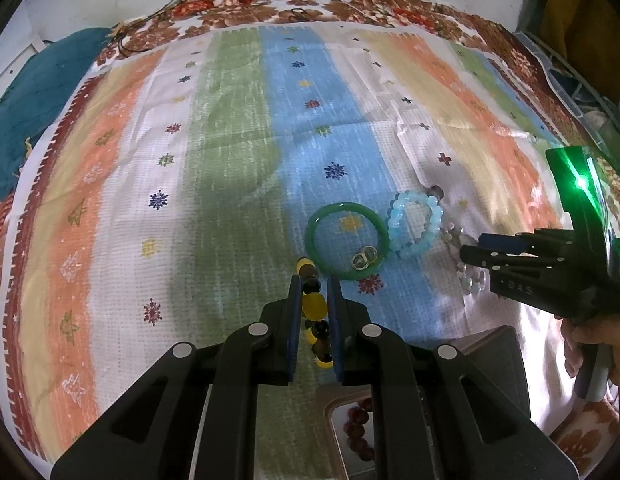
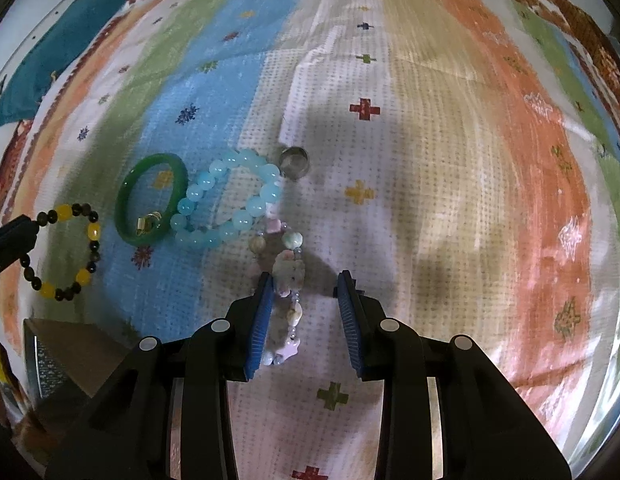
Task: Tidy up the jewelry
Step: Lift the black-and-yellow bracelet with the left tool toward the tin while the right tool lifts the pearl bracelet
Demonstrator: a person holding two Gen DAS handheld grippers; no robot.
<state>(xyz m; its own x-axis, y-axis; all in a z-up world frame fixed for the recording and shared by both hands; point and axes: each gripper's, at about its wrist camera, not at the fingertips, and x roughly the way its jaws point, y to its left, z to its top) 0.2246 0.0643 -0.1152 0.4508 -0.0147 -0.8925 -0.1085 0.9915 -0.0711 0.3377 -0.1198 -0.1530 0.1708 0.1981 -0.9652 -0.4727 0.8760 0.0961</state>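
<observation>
My left gripper (image 1: 314, 292) is shut on a yellow and dark bead bracelet (image 1: 313, 305), which also shows in the right wrist view (image 2: 66, 252). A green bangle (image 1: 346, 240) with small metal earrings (image 1: 364, 259) inside it lies ahead, next to a light blue bead bracelet (image 1: 417, 224). My right gripper (image 2: 306, 280) is open over a pastel charm bracelet (image 2: 288, 280), whose beads lie by the left finger. A silver ring (image 2: 294, 163) sits beyond the blue bracelet (image 2: 226, 200). The right gripper shows in the left wrist view (image 1: 469, 254).
The jewelry lies on a striped, patterned cloth (image 1: 230, 140) over a bed. A brown jewelry box (image 1: 349, 432) with dark red beads inside sits under my left gripper; its corner shows in the right wrist view (image 2: 70, 352). A teal pillow (image 1: 42, 92) lies far left.
</observation>
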